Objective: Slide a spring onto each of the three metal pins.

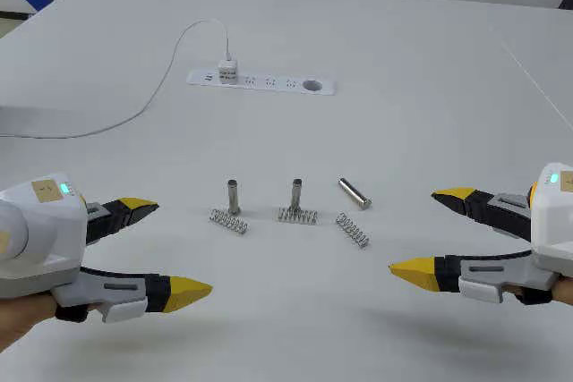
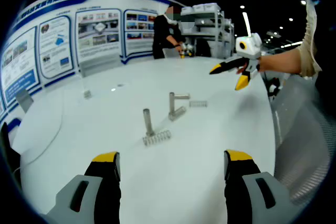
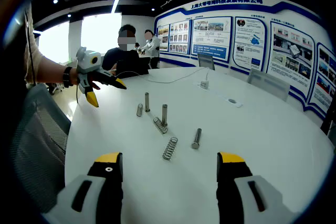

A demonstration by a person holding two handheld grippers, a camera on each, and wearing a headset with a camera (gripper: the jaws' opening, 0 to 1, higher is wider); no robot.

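Table (image 1: 403, 60): large, white.
Wall panels (image 3: 252, 30): blue-edged, headed by Chinese lettering too small to read.
Left gripper (image 1: 183, 248), right gripper (image 1: 412, 231): jaws apart, holding nothing, either side of the parts.
Power strip (image 1: 260, 81): white, charger (image 1: 226, 70) plugged in.
Left pin (image 1: 233, 195), middle pin (image 1: 296, 193): upright.
Right pin (image 1: 354, 193): lying flat.
Left spring (image 1: 228, 220), middle spring (image 1: 296, 216), right spring (image 1: 353, 230): loose on the table, one just in front of each pin.
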